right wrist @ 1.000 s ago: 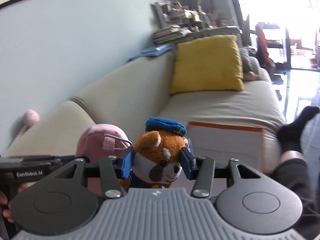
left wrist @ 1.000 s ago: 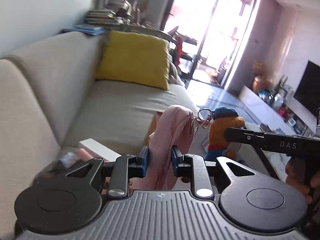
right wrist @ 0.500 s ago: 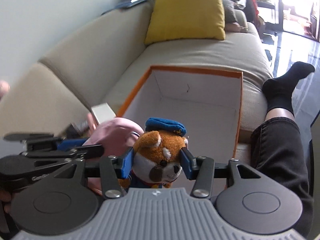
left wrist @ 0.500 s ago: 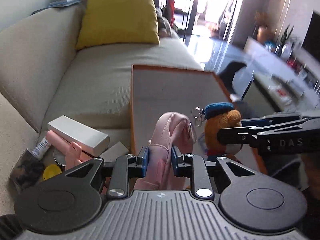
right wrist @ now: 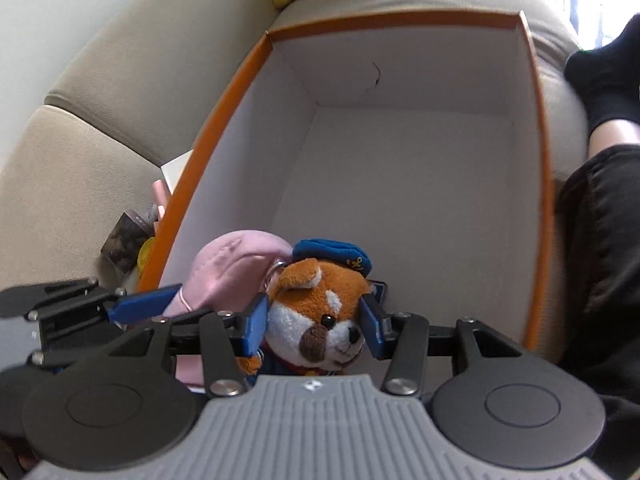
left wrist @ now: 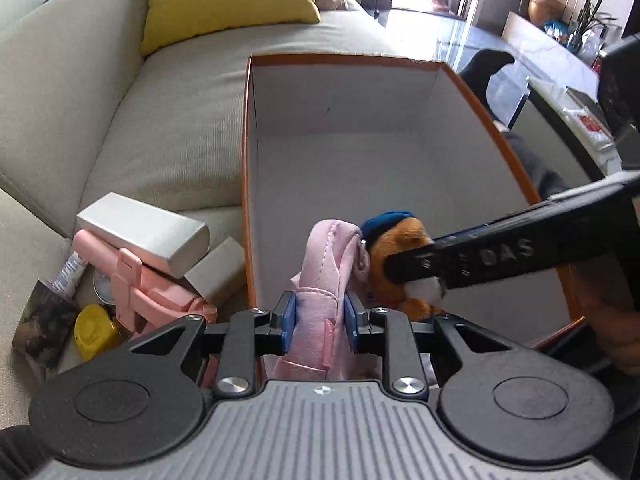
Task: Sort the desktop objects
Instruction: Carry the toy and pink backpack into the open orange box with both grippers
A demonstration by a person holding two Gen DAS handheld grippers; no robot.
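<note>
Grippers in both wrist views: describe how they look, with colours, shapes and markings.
The left gripper and right gripper match: black linkage arms with silver pivot screws, blue pads on the fingers, two round black discs, and a grey ribbed housing. Seen side-on from the left wrist, the right gripper's black finger bears the letters DAS.

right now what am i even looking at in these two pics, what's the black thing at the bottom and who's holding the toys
No robot here: a person holds a two-finger gripper in each hand, and a fisheye camera on each looks forward along its fingers. The black and grey shape at the bottom is the gripper's own body. The left gripper pinches a pink fabric pouch; its jaws are easing open. The right gripper clamps a plush fox in a blue cap. Both hang over an orange-edged cardboard box with nothing on its visible floor, standing on a beige sofa. Left of the box lies a pile: a silver box, a pink plastic holder, a yellow lid.
</note>
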